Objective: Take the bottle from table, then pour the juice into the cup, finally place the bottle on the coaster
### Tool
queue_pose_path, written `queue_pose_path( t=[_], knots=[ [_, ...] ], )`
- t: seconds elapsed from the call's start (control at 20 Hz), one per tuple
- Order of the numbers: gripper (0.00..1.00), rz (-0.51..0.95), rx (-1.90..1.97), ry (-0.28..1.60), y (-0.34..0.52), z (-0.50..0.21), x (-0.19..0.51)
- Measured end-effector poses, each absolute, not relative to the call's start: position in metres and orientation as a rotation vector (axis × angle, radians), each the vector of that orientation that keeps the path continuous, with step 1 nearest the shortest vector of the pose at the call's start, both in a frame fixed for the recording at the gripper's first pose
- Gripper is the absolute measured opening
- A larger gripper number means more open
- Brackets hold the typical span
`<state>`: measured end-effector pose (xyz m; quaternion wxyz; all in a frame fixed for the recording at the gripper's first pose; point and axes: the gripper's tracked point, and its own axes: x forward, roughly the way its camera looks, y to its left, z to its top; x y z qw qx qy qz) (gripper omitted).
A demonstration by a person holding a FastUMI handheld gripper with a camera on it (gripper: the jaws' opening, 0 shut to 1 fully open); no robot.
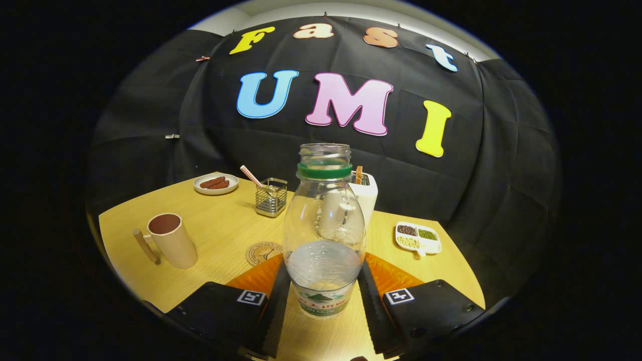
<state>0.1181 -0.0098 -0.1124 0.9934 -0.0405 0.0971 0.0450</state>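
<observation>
- Hand-held gripper [323, 291] at bottom centre of the frame, fingers [275, 306] parted wide enough to straddle the bottle.
- Bottle [324, 235] stands upright between the fingers, centre frame. Both fingers lie right against its lower sides; cannot tell whether they actually press on it.
- Bottle is clear plastic, cap off, green ring at the neck, liquid filling roughly the lower third, label band at the base.
- Bottle base appears to sit on the tabletop [215, 235], though the fingers hide the contact.
- Cup [173, 239] at left of the frame, well apart from the bottle: beige, upright, with a wooden stick handle on its left side; inside looks dark.
- Coaster [262, 252] flat on the tabletop, just left of the bottle and just beyond the left finger; round, with a printed emblem, partly hidden by the bottle.
- Wire mesh holder [271, 196] behind the coaster, upper centre-left, with a striped straw [250, 176] leaning out to the left.
- Small plate [216, 183] at the far left of the tabletop, holding reddish-brown pieces.
- White container [367, 198] directly behind the bottle, partly hidden by it; something brown sticks out of the top.
- White divided tray [418, 237] at right of the bottle, three compartments with dark, green and pale grains.
</observation>
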Motion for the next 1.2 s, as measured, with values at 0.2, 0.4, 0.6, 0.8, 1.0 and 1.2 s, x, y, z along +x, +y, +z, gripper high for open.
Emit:
queue_pose_path(
  t=[0.2, 0.4, 0.6, 0.8, 1.0, 1.2],
  knots=[
    [0.71, 0.078, -0.134, 0.206, -0.009, -0.089, 0.118],
    [0.71, 0.072, -0.214, 0.198, -0.004, -0.067, 0.115],
    [0.71, 0.062, -0.265, 0.190, 0.007, -0.052, 0.111],
    [0.71, 0.033, -0.357, 0.174, 0.015, -0.042, 0.111],
    [0.71, 0.026, -0.436, 0.157, 0.027, -0.035, 0.116],
    [0.71, 0.012, -0.528, 0.158, 0.035, -0.032, 0.123]
  ],
)
